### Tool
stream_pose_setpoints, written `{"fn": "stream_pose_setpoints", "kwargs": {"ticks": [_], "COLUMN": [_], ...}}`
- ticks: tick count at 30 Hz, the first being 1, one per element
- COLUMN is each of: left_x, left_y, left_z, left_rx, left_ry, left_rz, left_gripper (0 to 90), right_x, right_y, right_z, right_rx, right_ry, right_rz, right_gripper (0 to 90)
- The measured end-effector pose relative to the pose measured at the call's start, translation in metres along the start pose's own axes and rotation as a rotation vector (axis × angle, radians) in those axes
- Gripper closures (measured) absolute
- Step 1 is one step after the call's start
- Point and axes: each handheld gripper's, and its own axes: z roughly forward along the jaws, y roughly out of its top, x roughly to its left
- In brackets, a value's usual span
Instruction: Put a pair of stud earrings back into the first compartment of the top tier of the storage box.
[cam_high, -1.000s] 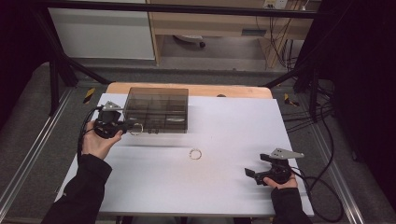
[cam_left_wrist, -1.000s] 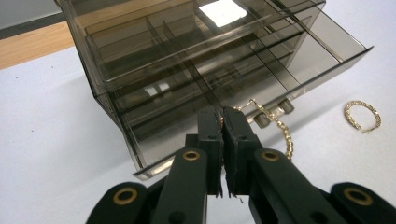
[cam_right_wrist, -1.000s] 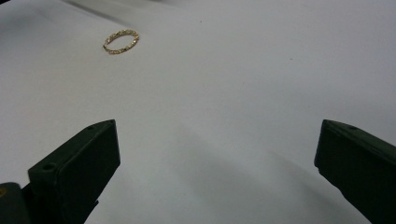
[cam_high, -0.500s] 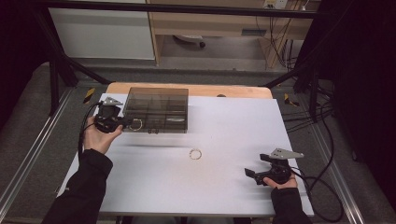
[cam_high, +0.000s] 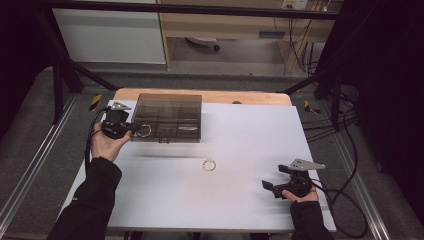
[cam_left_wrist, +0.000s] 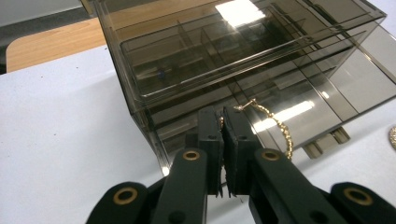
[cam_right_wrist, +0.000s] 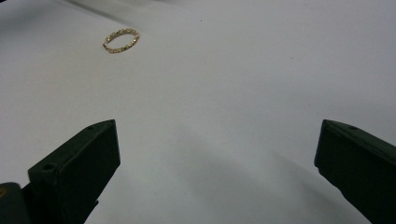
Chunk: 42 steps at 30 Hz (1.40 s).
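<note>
White tabletop (cam_high: 240, 200) over wooden board, dark room with cables behind, smoky transparent plastic compartment box (cam_high: 167, 117) at rear left, left gripper (cam_left_wrist: 223, 135) pinched on gold chain bracelet (cam_left_wrist: 275, 126) against box front, second gold bracelet (cam_right_wrist: 121, 40) flat mid-table, right gripper (cam_right_wrist: 217, 154) spread wide, holding nothing.

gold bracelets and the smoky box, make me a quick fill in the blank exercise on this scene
1. The left hand-held gripper has its jaws ____ on a gold bracelet.
2. The right hand-held gripper has its jaws ____.
3. The second gold bracelet lies flat on the ____ table.
4. The held bracelet hangs right beside the smoky ____.

Missing words: shut; open; white; box
</note>
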Motion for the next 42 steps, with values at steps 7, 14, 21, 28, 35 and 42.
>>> {"fn": "stream_pose_setpoints", "kwargs": {"ticks": [7, 14, 21, 28, 35, 42], "left_x": [0.003, 0.005, 0.007, 0.007, 0.005, 0.006], "left_y": [0.002, 0.001, 0.001, -0.001, -0.003, -0.007], "left_z": [0.008, 0.016, 0.022, 0.025, 0.028, 0.031], "left_rx": [-0.002, 0.010, 0.016, 0.033, 0.036, 0.050], "left_ry": [0.011, 0.015, 0.024, 0.033, 0.032, 0.039], "left_rz": [-0.005, -0.007, -0.008, 0.005, 0.015, 0.023], "left_gripper": [86.3, 86.3, 86.3, 86.3, 86.3, 86.3], "right_x": [0.000, 0.000, 0.000, 0.000, 0.000, 0.000], "right_y": [0.000, 0.000, 0.000, 0.000, 0.000, 0.000], "right_z": [0.000, 0.000, 0.000, 0.000, 0.000, 0.000], "right_rx": [-0.001, 0.000, -0.001, -0.001, -0.002, -0.001], "right_ry": [0.000, 0.001, 0.001, 0.002, 0.001, 0.002], "right_rz": [-0.002, 0.000, -0.002, -0.001, -0.001, -0.001], "right_gripper": [0.6, 0.6, 0.6, 0.6, 0.6, 0.7]}}
